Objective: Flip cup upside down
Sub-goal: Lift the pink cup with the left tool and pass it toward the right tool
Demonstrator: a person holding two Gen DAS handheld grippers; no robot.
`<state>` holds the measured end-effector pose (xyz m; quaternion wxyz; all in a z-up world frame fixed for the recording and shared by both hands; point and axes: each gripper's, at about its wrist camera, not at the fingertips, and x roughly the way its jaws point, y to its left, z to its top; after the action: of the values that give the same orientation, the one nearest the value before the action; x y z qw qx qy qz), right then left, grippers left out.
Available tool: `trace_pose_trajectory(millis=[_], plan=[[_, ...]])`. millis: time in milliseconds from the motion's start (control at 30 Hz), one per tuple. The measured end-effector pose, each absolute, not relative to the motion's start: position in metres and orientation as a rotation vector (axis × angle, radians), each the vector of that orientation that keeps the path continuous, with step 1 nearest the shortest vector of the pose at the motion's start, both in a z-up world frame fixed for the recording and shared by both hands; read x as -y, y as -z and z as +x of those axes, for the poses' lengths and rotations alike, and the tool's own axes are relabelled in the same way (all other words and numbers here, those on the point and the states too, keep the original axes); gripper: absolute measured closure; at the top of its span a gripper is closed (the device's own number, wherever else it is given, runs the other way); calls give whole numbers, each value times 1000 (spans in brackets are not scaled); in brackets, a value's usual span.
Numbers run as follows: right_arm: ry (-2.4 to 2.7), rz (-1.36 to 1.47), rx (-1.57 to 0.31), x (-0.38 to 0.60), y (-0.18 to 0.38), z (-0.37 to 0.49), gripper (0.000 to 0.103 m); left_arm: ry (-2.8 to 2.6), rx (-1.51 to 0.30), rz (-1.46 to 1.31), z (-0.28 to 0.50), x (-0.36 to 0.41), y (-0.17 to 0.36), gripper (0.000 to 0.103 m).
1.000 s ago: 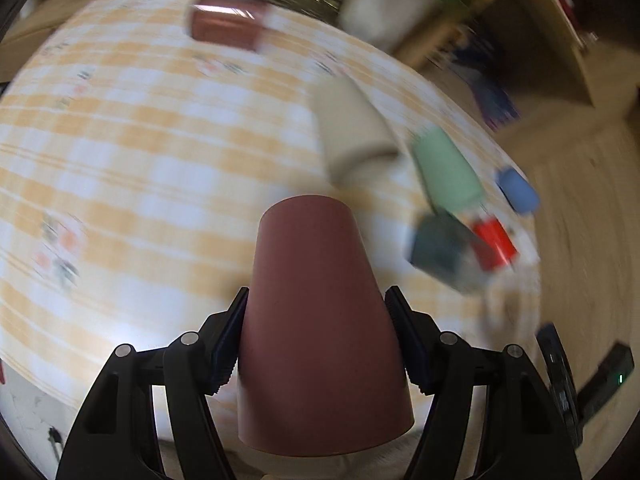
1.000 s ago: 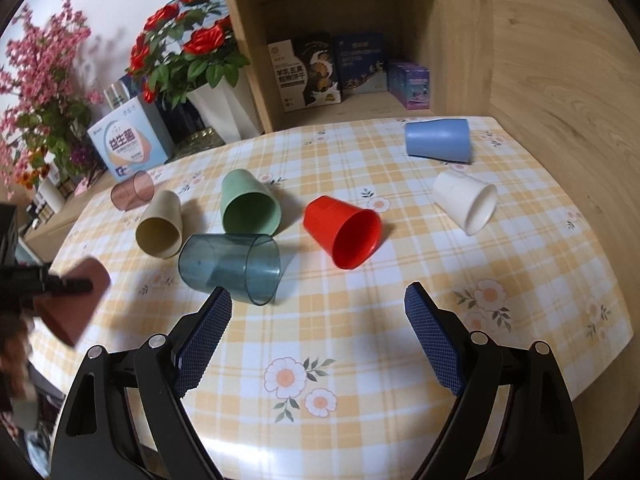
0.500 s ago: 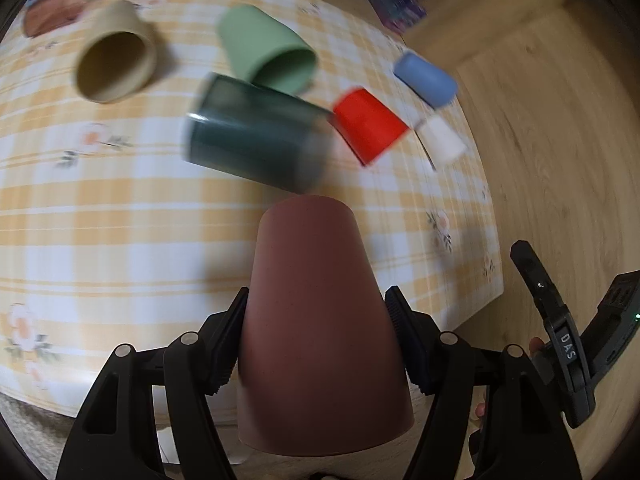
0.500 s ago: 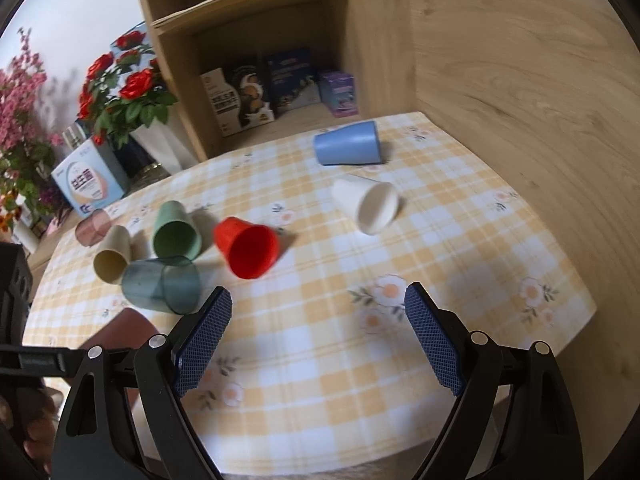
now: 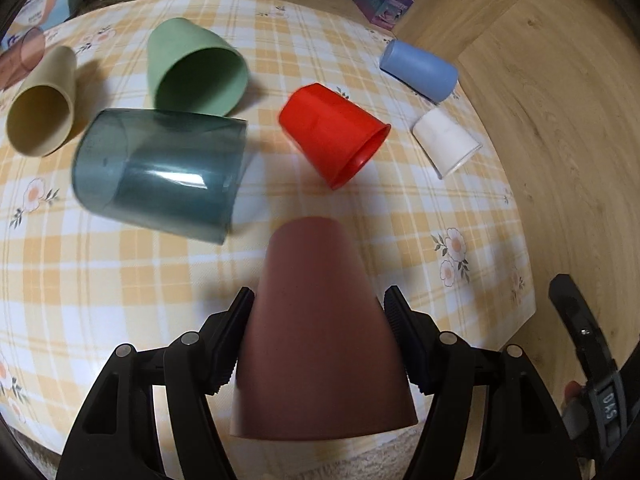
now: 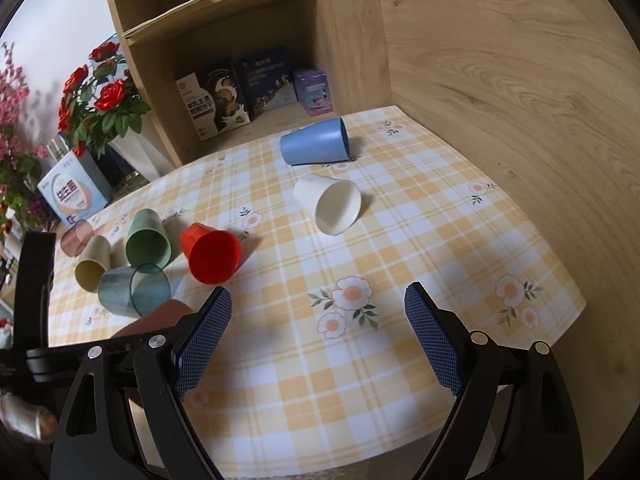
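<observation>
My left gripper is shut on a brown cup, base pointing forward and rim toward the camera, held above the near part of the checked table. Part of this cup shows in the right wrist view behind the left finger. My right gripper is open and empty over the table's near edge. Several cups lie on their sides: red, clear dark blue-grey, green, beige, white, blue.
A clear pink cup lies at the far left. A wooden shelf with boxes stands behind the table. A vase of red flowers and a blue box stand at the back left. A wooden wall runs along the right.
My left gripper has swung with the brown cup from facing the table's far left to facing the cups, closer to the table. The right gripper has pulled back and risen.
</observation>
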<state>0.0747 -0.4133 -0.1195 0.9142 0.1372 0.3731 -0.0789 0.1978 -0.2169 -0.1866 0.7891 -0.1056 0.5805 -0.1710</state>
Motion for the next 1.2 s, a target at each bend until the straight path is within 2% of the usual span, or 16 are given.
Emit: trace_pose_trajectory(millis=[167,367,600,833,1100,1200], plan=[[176,289,-769,419,121,75,18,385,-1328,-252,199,220,205,39],[180,299,-789,419,125,74,18,438,-1330,-284,202,225,208,39],[172,295,-796,415,121,73,18,458,-1282,-278,195,212,185,24],[67,354,-846,406,117,84,15,435,-1110,-197,174,169,138,7],[-125,354,-1038,377,128,127,15,286,-863,-97,141,91,102,6],[-174,248,-1169,353,140,149,15,211,-799,-86,128,60,99,6]])
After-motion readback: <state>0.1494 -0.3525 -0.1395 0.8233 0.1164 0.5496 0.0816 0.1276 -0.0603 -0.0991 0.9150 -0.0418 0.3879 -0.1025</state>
